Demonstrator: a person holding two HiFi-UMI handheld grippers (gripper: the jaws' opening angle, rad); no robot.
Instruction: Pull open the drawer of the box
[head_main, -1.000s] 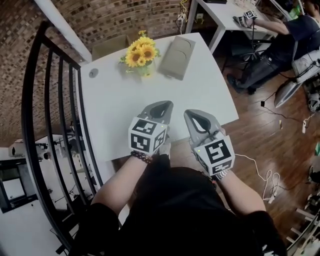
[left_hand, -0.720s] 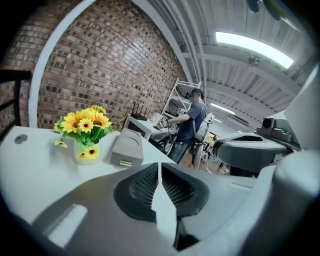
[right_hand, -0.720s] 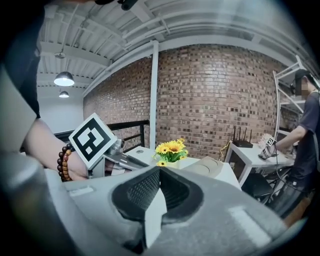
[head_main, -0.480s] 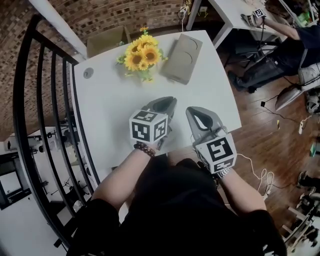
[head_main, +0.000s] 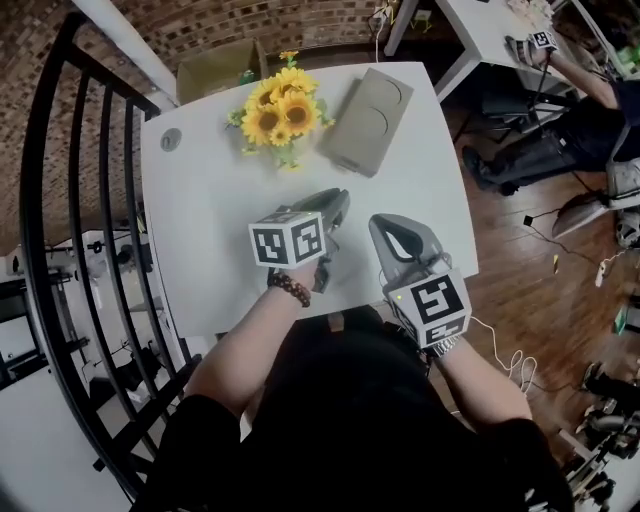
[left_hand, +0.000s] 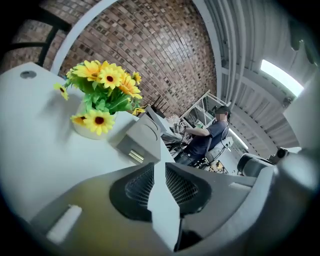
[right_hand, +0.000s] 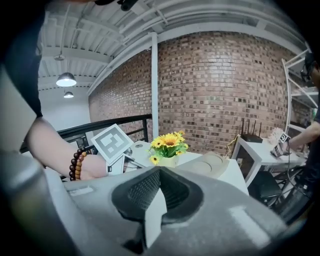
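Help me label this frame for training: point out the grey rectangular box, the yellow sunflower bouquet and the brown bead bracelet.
grey rectangular box (head_main: 366, 120): head view, its top face.
yellow sunflower bouquet (head_main: 277, 112): head view, a bloom.
brown bead bracelet (head_main: 290, 288): head view, beads on the wrist.

Grey-beige box (head_main: 365, 120) flat on table (head_main: 220, 230) far side, angled (two round recesses on top); drawer (left_hand: 134, 150) shut.

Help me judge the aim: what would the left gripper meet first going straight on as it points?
Probably the grey box, at its near corner; angled downward, the left gripper might touch the table first.
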